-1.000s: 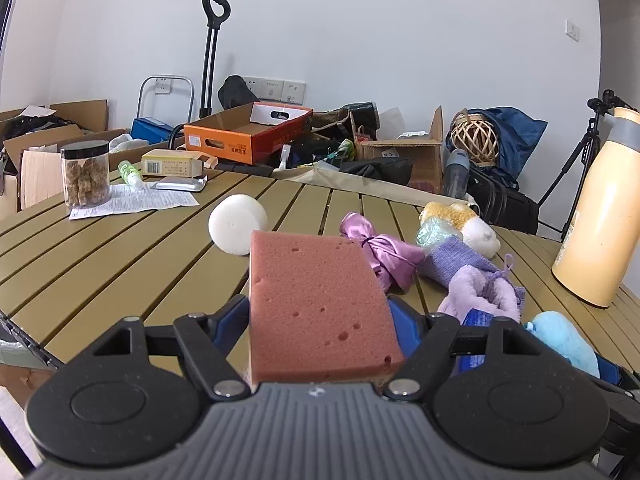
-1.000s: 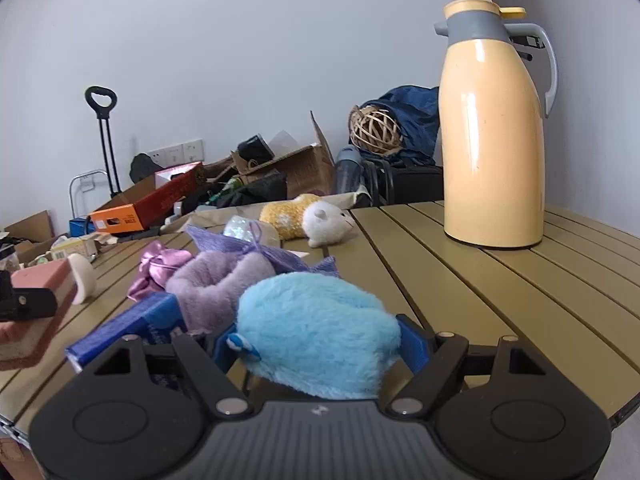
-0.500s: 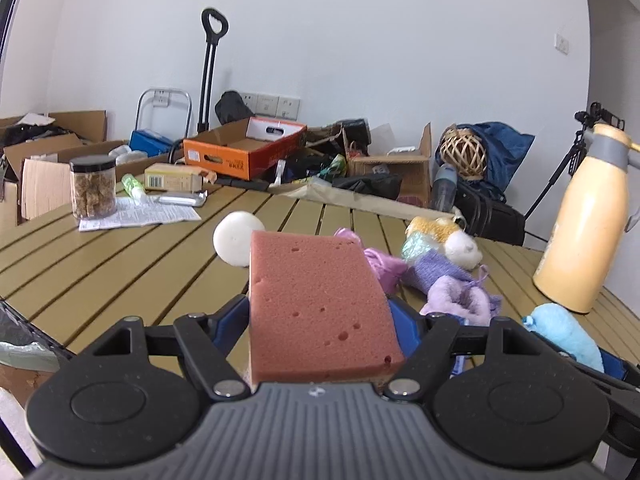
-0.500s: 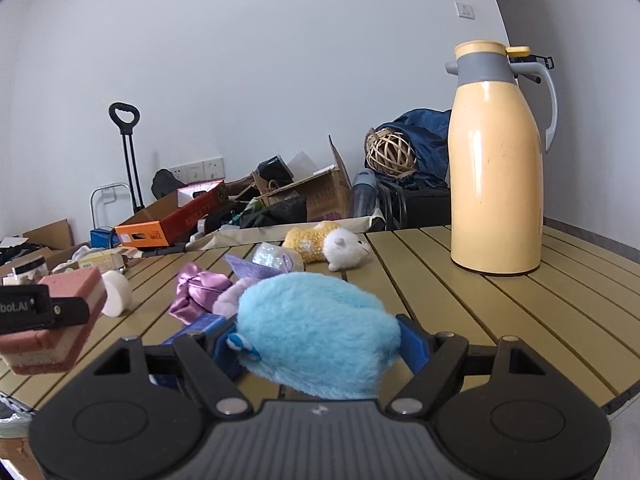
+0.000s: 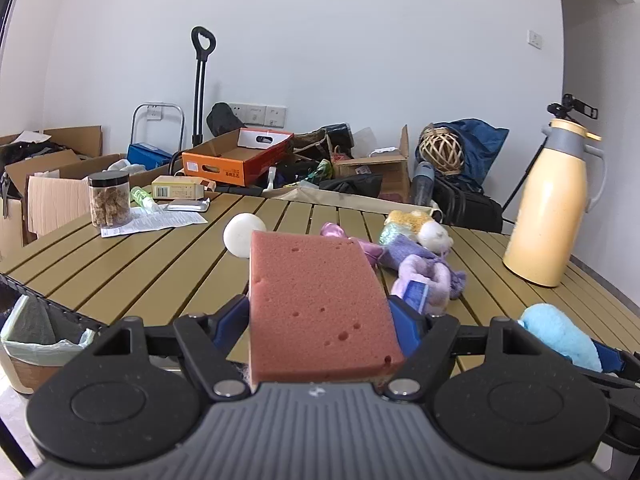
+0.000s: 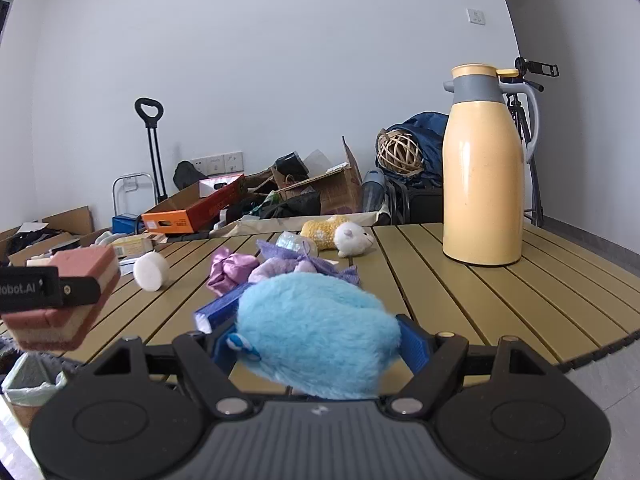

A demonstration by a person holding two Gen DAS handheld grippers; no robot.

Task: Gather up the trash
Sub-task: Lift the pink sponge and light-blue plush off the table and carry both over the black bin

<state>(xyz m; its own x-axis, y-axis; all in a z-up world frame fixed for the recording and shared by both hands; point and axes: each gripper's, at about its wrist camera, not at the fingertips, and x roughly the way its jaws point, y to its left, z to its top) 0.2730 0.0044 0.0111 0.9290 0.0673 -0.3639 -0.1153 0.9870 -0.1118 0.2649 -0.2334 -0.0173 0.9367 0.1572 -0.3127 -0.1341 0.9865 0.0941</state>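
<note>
a: fingers (image 5: pixel 236 316) of the left gripper (image 5: pixel 320 320) clamped on the pink sponge (image 5: pixel 316 304), lifted off the counter (image 5: pixel 168 276). why so high?

b: likely to clear the edge. lined bin (image 5: pixel 32 344) sits below, far left.

a: and the right gripper (image 6: pixel 320 344)?

b: pinching the blue fluffy thing (image 6: pixel 316 332), also airborne. both loads ride together, probably one trip.

a: leftovers?

b: white puck (image 6: pixel 151 271), purple cloths (image 6: pixel 280 268) mid-counter; yellow flask (image 6: pixel 484 168) upright, far right.
</note>
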